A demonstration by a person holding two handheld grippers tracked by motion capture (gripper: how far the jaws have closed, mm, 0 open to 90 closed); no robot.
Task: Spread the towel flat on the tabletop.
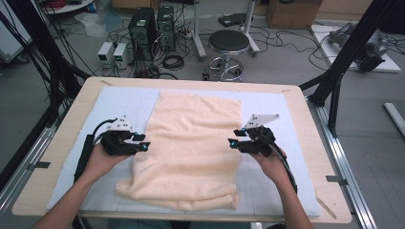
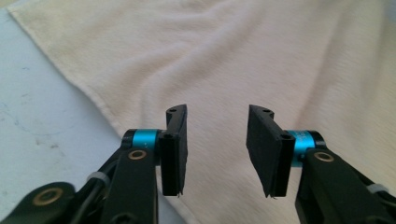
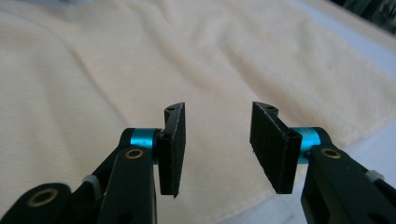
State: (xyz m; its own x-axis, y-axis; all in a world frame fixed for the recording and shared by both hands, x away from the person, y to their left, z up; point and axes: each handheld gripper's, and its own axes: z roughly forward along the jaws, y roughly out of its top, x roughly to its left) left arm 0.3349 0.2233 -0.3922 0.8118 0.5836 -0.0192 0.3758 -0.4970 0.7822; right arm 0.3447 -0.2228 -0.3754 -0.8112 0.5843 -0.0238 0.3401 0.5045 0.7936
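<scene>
A cream towel (image 1: 193, 143) lies spread on the pale blue mat (image 1: 129, 102), its near end bunched into folds by the table's front edge. My left gripper (image 1: 144, 143) hovers at the towel's left edge, jaws open with nothing between them; in the left gripper view the towel (image 2: 243, 60) lies under the open left gripper (image 2: 217, 149). My right gripper (image 1: 234, 139) is at the towel's right edge, also open and empty. In the right gripper view the towel (image 3: 140, 65) lies below the open right gripper (image 3: 219, 147).
The wooden table (image 1: 305, 119) carries the mat. Behind it on the floor stand a black stool (image 1: 228, 45), computer towers (image 1: 150, 26) and cables. Black frame legs (image 1: 351, 43) rise at the right and cable bundles hang at the left.
</scene>
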